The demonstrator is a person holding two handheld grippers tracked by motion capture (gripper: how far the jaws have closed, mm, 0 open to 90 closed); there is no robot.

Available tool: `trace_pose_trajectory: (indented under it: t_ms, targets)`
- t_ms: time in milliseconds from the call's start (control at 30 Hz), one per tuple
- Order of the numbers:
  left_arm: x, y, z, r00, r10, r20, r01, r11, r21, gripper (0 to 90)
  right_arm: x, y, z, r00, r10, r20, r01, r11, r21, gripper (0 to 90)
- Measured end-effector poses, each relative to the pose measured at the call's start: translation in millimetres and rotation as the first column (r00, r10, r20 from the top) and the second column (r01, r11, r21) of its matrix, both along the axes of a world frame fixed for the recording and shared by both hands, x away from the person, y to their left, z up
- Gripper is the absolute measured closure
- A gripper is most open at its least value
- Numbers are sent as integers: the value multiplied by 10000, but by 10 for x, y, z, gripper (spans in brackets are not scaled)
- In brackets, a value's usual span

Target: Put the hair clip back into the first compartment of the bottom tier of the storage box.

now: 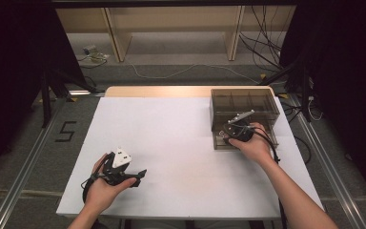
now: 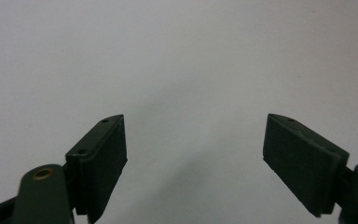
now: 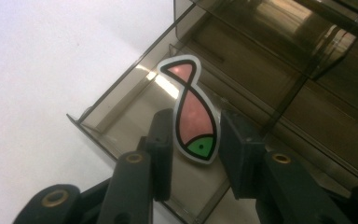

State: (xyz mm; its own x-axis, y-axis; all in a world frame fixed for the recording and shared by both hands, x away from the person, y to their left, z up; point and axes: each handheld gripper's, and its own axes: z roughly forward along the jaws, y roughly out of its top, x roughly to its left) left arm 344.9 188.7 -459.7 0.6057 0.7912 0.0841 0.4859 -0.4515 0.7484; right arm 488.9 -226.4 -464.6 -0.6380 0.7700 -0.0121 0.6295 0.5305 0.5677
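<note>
Right gripper view: the right gripper point(image 3: 193, 140) has its jaws closed on a flat fish point(image 3: 192, 112), pink with a green head, held over the front compartment of a smoky clear box point(image 3: 121, 100). That compartment looks bare beneath the fish; the box's far compartments are cut off by the frame.

In the high view the box point(image 1: 244, 102) sits at the table's point(image 1: 171, 138) far right corner, with broad white surface to its left. The left gripper point(image 2: 194, 154) hangs near the front edge, jaws wide apart, holding nothing.
</note>
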Motion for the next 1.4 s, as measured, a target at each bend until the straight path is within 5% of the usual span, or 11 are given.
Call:
trace_pose_trajectory:
  t_ms: [533,1033,1400]
  targets:
    - [2,0,-2,10000,4,-14,-4,10000,-28,216,-5,6,-16,9999,99,-41,-99,10000,-10,644]
    - [-4,7,-6,10000,36,-34,-36,10000,-64,215,-95,-81,116,9971,-145,744,82,9964,842,478]
    - [-7,6,-10,10000,11,-32,-11,10000,-57,214,-238,-183,166,9960,-126,886,15,9923,1235,374]
